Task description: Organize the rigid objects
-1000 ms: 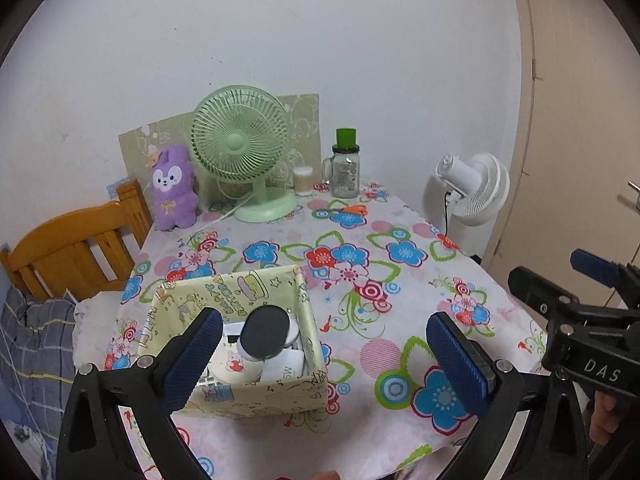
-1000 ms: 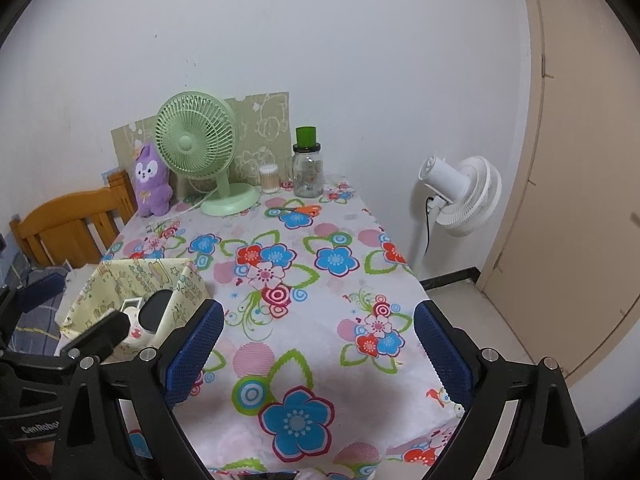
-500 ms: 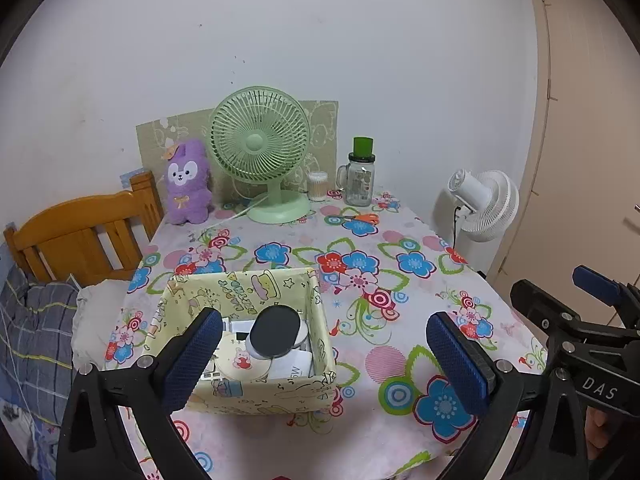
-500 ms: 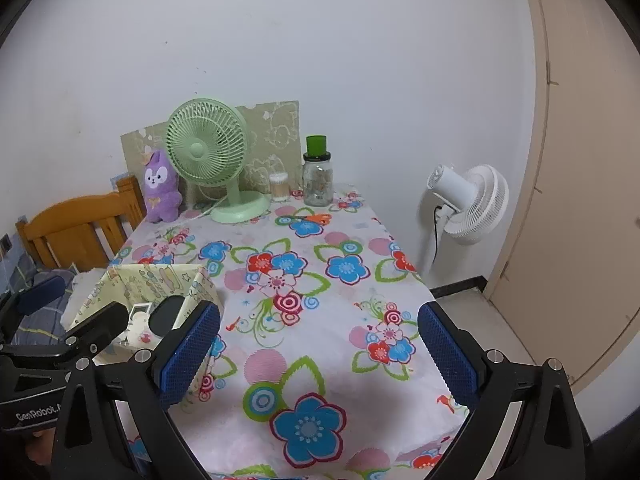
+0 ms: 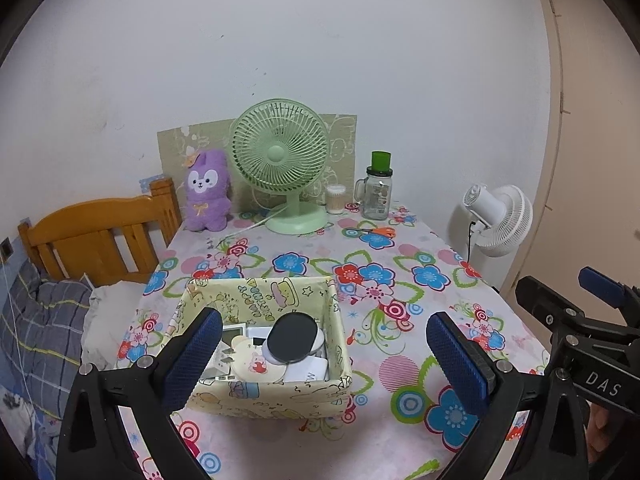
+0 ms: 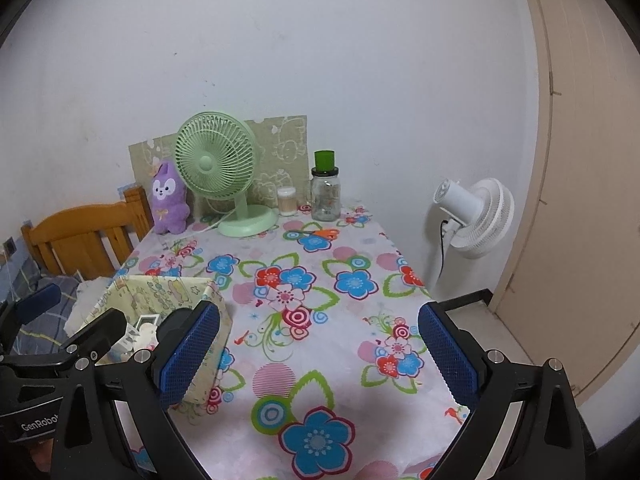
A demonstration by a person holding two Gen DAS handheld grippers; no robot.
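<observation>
Left wrist: right claw (image 5: 576, 312) marked "DAS", apart, empty; left claw (image 5: 324, 354) apart over box (image 5: 264, 396).

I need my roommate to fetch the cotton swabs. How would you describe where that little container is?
Look along the table's far edge by the wall. Between the green fan and the green-lidded glass jar stands the cotton swab container. It is the shortest thing there, clear, packed with white-tipped sticks.

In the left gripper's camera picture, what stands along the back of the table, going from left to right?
Purple plush bunny → green desk fan → small jar of cotton swabs → glass jar with green lid. Beyond the table's edge, on the right, stands a white fan.
</observation>
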